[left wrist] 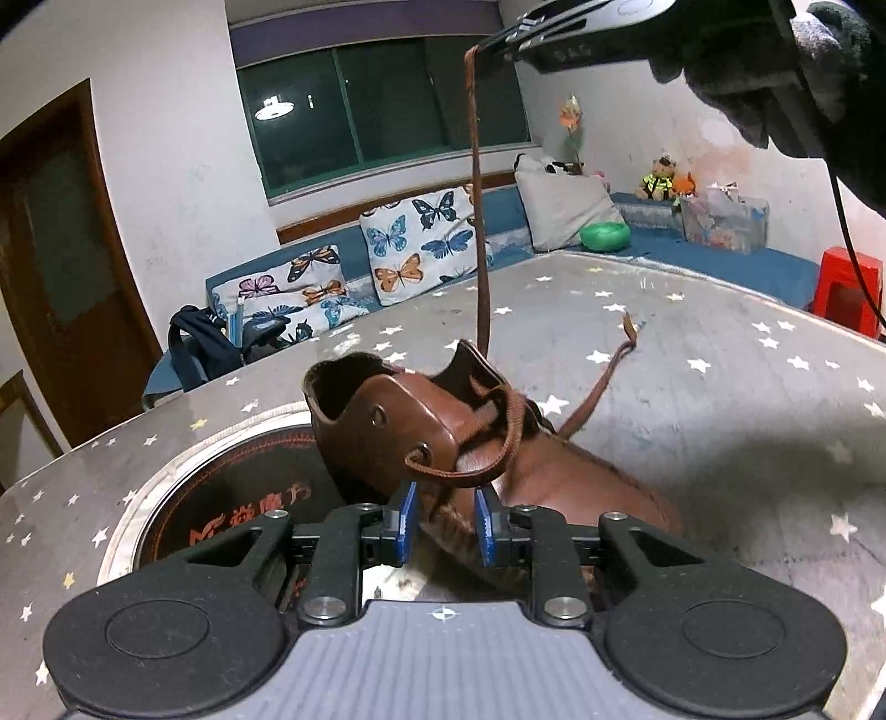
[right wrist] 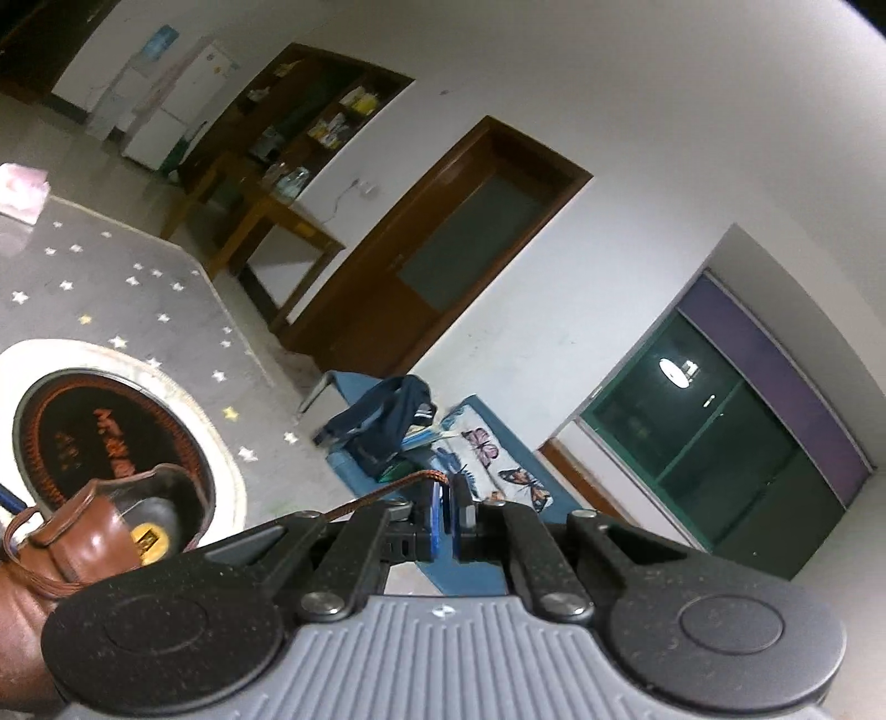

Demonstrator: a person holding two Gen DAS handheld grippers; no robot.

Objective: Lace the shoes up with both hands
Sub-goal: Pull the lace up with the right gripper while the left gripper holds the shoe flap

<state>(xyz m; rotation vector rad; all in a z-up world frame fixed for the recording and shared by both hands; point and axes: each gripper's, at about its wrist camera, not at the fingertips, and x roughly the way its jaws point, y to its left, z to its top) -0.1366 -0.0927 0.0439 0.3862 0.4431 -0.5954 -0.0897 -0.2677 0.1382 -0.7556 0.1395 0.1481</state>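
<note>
Right in front of your left camera, your left gripper [left wrist: 441, 518] sits low with its blue pads a little way apart. A loop of the brown lace [left wrist: 480, 266] hangs just above the gap and the shoe's edge shows between the pads, but you cannot tell if they pinch anything. It looks like they are there to keep the shoe from sliding while the lace gets pulled.

The brown shoe [left wrist: 443, 437] lies on the grey table with stars [left wrist: 692, 399], partly over the round dark mat [left wrist: 232, 498]. The lace runs through the holes by the shoe's opening. One part goes straight up, tight like a string on a kite. The other end lies loose on the table, off to the far right side of the shoe.

Your right gripper [left wrist: 506, 39] is high above the shoe, and it holds the tight part of the lace at its tip. Holding it up high pulls the slack out through the holes.

The left view shows the whole lace path, from the shoe up to the tip, and your gloved hand [left wrist: 786, 72]. The right view cannot show that. But the right view shows up close that the right gripper's [right wrist: 447, 512] pads are almost together, with the lace end [right wrist: 429, 474] sticking out beside them. It also lets you look down into the shoe [right wrist: 72, 543], where a yellow label [right wrist: 148, 540] sits inside.

Behind it all is a blue bench [left wrist: 720, 243] with butterfly pillows [left wrist: 415, 243].
</note>
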